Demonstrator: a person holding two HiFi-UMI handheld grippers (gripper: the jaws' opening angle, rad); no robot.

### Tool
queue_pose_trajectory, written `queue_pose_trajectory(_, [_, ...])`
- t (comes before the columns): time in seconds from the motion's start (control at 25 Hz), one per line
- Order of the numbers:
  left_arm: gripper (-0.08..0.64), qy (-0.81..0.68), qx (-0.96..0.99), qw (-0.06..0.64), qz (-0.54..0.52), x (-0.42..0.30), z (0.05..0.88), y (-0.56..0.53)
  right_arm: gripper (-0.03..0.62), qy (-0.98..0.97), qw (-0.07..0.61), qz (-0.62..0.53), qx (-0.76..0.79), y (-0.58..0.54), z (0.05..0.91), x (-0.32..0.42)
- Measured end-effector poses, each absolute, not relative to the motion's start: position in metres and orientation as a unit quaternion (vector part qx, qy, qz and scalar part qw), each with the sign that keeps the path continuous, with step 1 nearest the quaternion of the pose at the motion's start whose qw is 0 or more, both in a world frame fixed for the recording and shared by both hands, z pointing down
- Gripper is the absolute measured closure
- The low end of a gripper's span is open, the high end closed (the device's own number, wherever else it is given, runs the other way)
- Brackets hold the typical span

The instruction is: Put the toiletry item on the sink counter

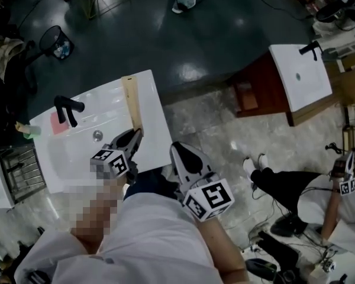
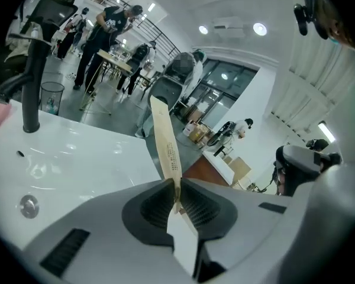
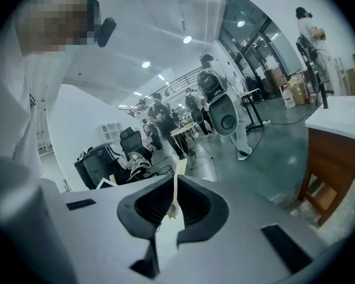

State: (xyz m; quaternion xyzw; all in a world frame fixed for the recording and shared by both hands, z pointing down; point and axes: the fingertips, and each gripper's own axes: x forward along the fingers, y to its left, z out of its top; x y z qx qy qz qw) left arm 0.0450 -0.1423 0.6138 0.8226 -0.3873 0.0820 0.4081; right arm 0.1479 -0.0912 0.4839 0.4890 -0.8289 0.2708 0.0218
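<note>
Toiletry item held over the sink counter, not yet set down.

The toiletry item [image 1: 132,102], a long flat tan pack, is pinched at its near end by the left gripper [image 1: 132,139] and stretches along the right part of the sink counter [image 1: 157,123]; contact with the surface cannot be told. Placing is judged to be in hand, and a flat lowering and release are called for next. The counter's right edge lies just beside the pack, while open surface is offered toward the black faucet [image 1: 68,108]. The right gripper [image 1: 180,152] is held off the counter, its jaws pressed together with only a thin pale sliver [image 3: 176,189] between them.
</note>
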Motion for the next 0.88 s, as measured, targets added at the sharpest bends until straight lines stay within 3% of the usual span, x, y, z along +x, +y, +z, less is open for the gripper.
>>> queue_pose_trajectory(0.28, [0.514,-0.374,0.8,0.459,0.096,0.057,0.658,-0.155,0.563,-0.815,0.044,0.281,0.505,-0.1,0.498,0.155])
queue_pose_trajectory(0.88, [0.512,-0.377,0.767,0.501,0.137,0.061,0.716,-0.174,0.563,-0.781,0.055,0.305,0.541,-0.104,0.523,0.168])
